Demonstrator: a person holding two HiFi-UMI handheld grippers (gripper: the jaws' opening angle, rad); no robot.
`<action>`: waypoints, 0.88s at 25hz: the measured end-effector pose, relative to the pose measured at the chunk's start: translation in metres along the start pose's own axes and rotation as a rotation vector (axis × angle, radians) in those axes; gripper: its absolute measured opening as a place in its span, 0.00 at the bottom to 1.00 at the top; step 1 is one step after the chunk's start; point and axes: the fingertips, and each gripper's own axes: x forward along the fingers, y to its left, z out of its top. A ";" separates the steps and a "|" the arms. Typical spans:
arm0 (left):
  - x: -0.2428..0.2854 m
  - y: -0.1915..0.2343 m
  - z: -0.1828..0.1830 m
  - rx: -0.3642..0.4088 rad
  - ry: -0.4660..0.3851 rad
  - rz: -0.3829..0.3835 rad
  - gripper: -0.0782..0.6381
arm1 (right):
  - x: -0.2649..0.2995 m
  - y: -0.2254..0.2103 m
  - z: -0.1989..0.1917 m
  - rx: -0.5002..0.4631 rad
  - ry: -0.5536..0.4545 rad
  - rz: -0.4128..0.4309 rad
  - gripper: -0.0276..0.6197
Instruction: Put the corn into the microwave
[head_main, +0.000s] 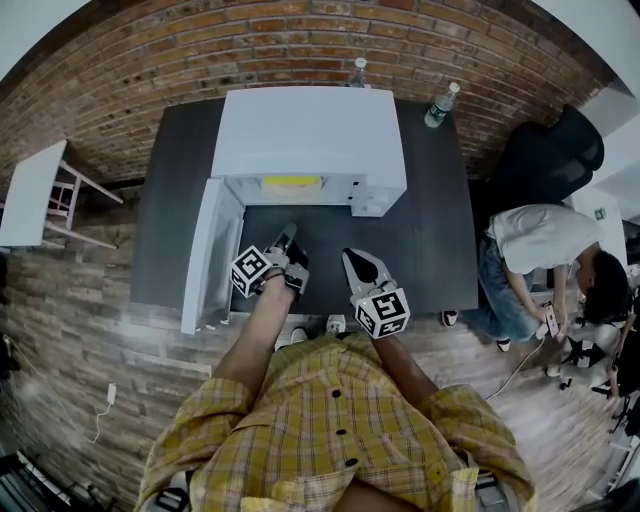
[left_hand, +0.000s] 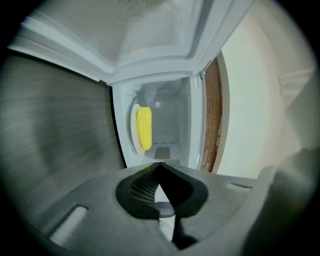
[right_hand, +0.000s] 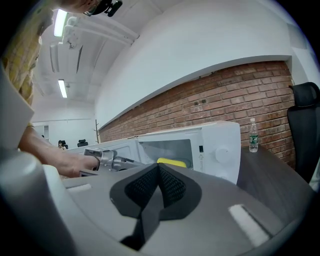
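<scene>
My left gripper (head_main: 287, 240) rolled sideways mid-frame, right gripper (head_main: 354, 262) level; both jaws together, empty. Only left gripper view shows plate (left_hand: 134, 142) under corn (left_hand: 144, 127).

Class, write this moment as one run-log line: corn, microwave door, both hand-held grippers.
corn: inside microwave | door: open | left hand-held gripper: shut, empty | right hand-held gripper: shut, empty

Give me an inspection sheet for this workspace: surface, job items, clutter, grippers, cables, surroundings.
Surface: dark table, bare in front of the microwave.
Job's things: white microwave, door swung open; corn lies inside.
Clutter: bottle at the back right, another bottle behind the microwave.
Grippers: left gripper shut, empty, facing the cavity; right gripper shut, empty.
Cables: white cable on the floor at left; second cable at right.
Surroundings: brick wall, black chair, person bending over.
</scene>
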 end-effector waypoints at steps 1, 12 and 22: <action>-0.003 -0.003 -0.003 0.018 0.014 -0.014 0.11 | 0.000 0.001 0.000 0.001 -0.002 0.001 0.05; -0.037 -0.037 -0.040 0.308 0.143 -0.126 0.11 | -0.011 0.011 -0.004 0.029 -0.013 0.009 0.05; -0.063 -0.064 -0.072 0.773 0.246 -0.168 0.11 | -0.019 0.016 -0.009 0.048 -0.022 0.013 0.05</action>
